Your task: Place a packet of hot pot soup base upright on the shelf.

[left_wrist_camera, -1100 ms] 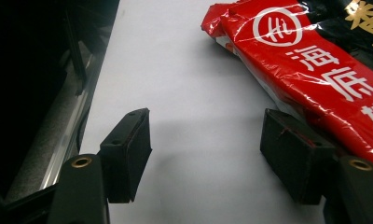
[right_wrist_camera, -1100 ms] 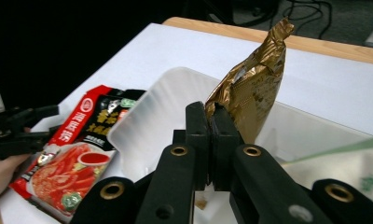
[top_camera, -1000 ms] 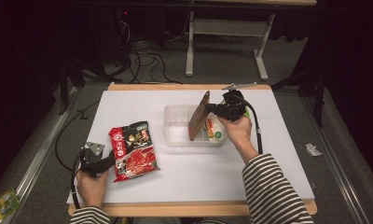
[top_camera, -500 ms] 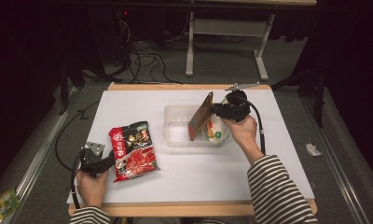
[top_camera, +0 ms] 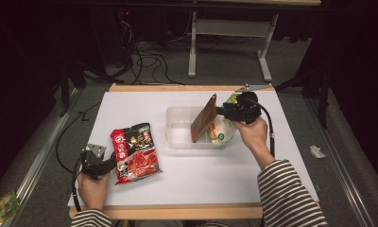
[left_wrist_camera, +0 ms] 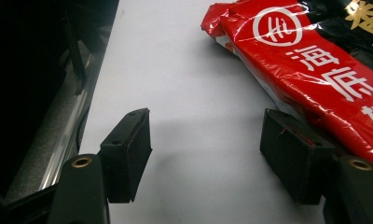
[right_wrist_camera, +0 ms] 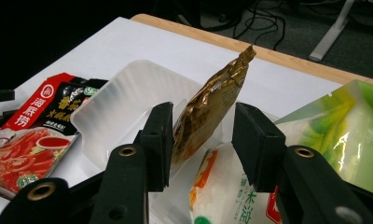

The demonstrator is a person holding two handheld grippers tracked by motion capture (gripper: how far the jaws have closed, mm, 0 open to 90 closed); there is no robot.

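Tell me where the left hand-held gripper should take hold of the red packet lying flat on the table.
Probably the long near-left edge of the red packet, coming in low from the left. It lies flat on the white table, so only its thin edges offer the jaws a bite, and that edge already sits beside the open left hand-held gripper, against one pad. Sliding sideways until the edge enters the gap seems the shortest approach.

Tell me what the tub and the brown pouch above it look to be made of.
Tub: thin translucent plastic, milky and matte; the table shows faintly through its walls. Brown pouch: likely metallised foil film, crinkled with glossy golden highlights, crimp-sealed top.
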